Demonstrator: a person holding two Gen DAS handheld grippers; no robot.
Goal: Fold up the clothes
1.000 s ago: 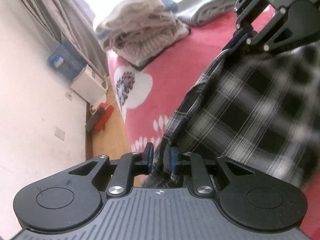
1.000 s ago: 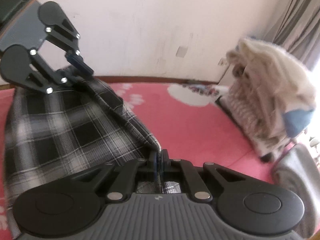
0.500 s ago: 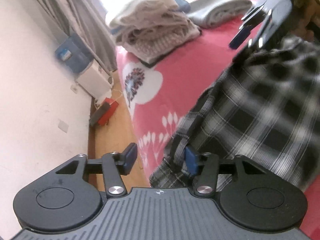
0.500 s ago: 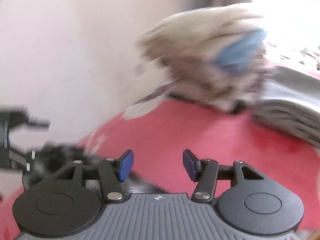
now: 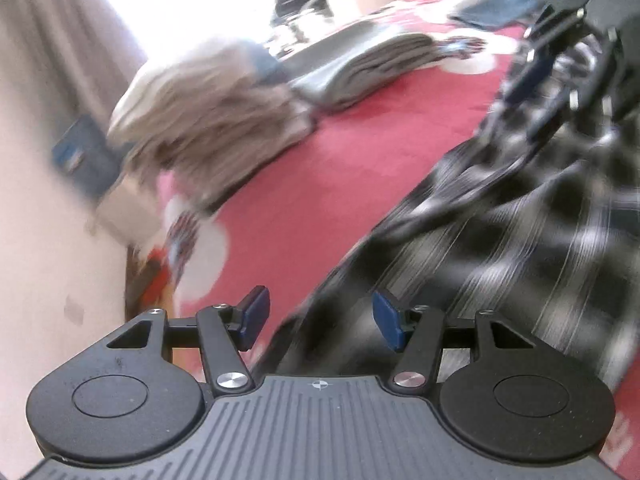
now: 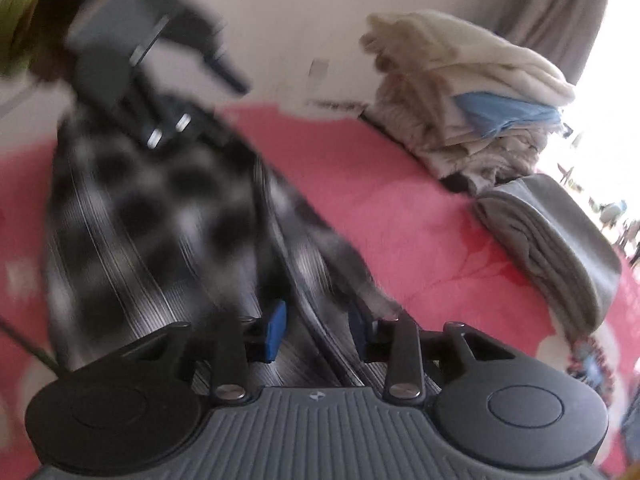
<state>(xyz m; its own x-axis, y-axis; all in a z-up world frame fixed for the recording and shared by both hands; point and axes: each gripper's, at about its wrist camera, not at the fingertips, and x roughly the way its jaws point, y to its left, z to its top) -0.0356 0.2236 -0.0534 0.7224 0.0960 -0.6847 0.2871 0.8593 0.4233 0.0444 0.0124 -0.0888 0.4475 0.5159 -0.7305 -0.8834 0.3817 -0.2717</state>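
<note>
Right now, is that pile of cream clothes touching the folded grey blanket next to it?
Cannot tell. In the right wrist view the cream pile and grey blanket nearly meet, but a dark patch hides the join; the left wrist view is too blurred.

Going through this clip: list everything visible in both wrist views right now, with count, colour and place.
Plaid garment: one, black and white, spread on the bed below both grippers; blurred.
Bedspread: one, pink-red with white flower print, under everything.
Folded clothes pile: one stack, cream and beige with a blue item in it, far end of the bed by the wall.
Folded grey item: one, grey, on the bed beside that pile.
Curtain: grey, by the bright window.
Wall: white, behind the bed.
Left gripper: black with blue pads, open over the garment's edge.
Right gripper: black with blue pads, open, garment fabric between the pads.
</note>
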